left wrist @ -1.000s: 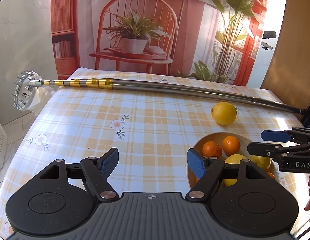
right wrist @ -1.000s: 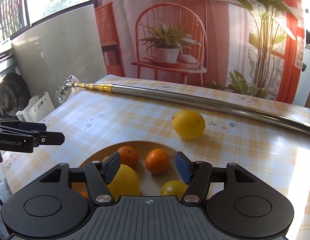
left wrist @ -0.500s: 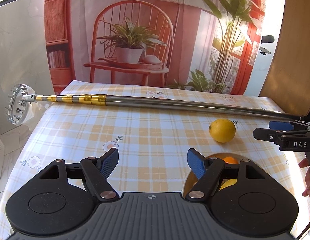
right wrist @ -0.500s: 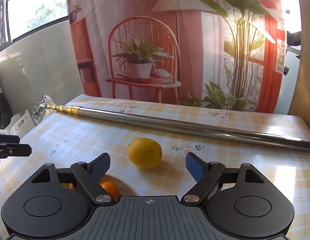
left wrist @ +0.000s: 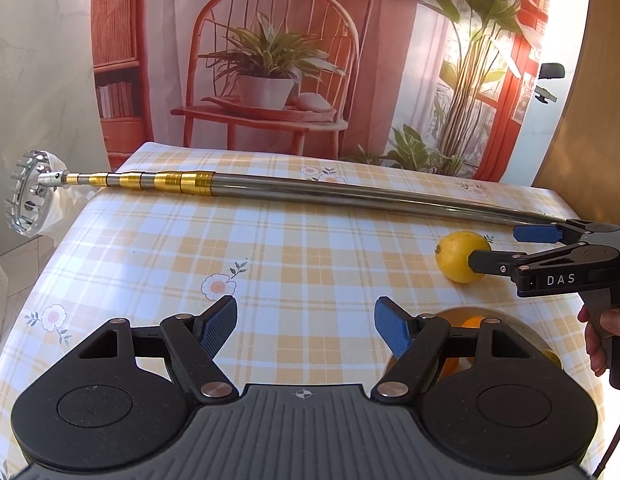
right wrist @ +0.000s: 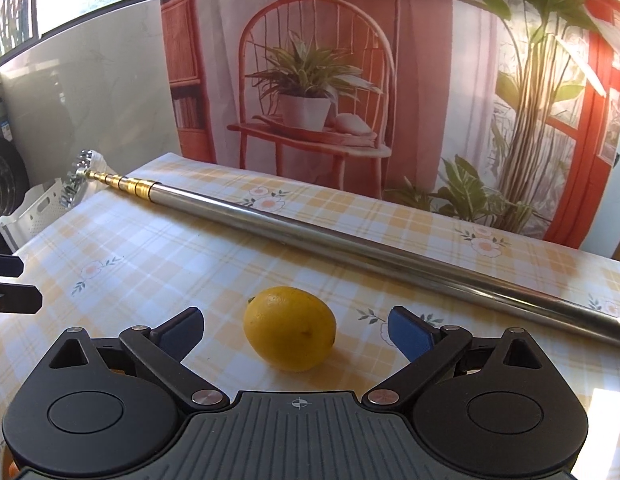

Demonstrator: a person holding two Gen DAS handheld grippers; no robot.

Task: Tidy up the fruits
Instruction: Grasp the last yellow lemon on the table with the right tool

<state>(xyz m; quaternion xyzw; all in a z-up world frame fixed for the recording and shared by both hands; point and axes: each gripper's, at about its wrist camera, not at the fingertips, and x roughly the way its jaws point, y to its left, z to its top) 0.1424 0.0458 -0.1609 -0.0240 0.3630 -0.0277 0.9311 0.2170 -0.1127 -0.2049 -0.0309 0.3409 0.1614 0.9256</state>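
i take the lemon (right wrist: 289, 328) as my landmark: it lies on its side on the checked tablecloth (right wrist: 189, 264), alone and clear of the bowl (left wrist: 506, 316). my right gripper (right wrist: 293, 330) sits low just short of the lemon with its blue-padded fingers (right wrist: 408, 336) spread wide, one to either side of the fruit and neither touching it. in the left wrist view the same gripper (left wrist: 498, 246) comes in from the right edge, a hand (left wrist: 602, 340) on its handle, its near finger crossing in front of the lemon. my left gripper (left wrist: 305, 326) is well to the left of the lemon, tongs apart and holding nothing, over bare cloth. behind the lemon a long metal pole (right wrist: 350, 240) with gold rings runs across the table. nearer me than the lemon, the bowl's rim and an orange (left wrist: 472, 322) peep out behind my left gripper's body.
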